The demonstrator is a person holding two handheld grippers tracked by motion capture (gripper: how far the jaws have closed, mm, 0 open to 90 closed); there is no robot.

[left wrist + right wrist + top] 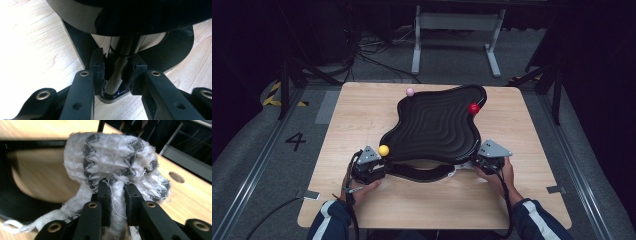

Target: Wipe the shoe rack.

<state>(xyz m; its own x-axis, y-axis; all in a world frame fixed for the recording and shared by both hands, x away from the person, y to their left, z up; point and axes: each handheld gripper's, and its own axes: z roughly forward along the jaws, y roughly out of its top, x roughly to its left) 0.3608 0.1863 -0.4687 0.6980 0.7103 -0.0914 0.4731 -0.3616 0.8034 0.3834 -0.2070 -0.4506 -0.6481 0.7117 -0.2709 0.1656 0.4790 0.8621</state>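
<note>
While the left gripper (pixel 116 75) is clamping the tray (pixel 432 125) edge and the right gripper (pixel 117 195) is pinching a cloth (pixel 110 157) beside it, tilting risks rolling the red ball (pixel 474 108) off

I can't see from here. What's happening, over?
Left gripper shut on tray stand. Right gripper shut on white cloth. Black tray on table. Nothing blocking.

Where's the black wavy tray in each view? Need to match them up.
High view: black wavy tray in the table's middle.
Left gripper view: its dark underside across the top, above the left claw.
Right gripper view: its black rim at left, behind the white cloth.
Shared landmark: the wooden table.
</note>
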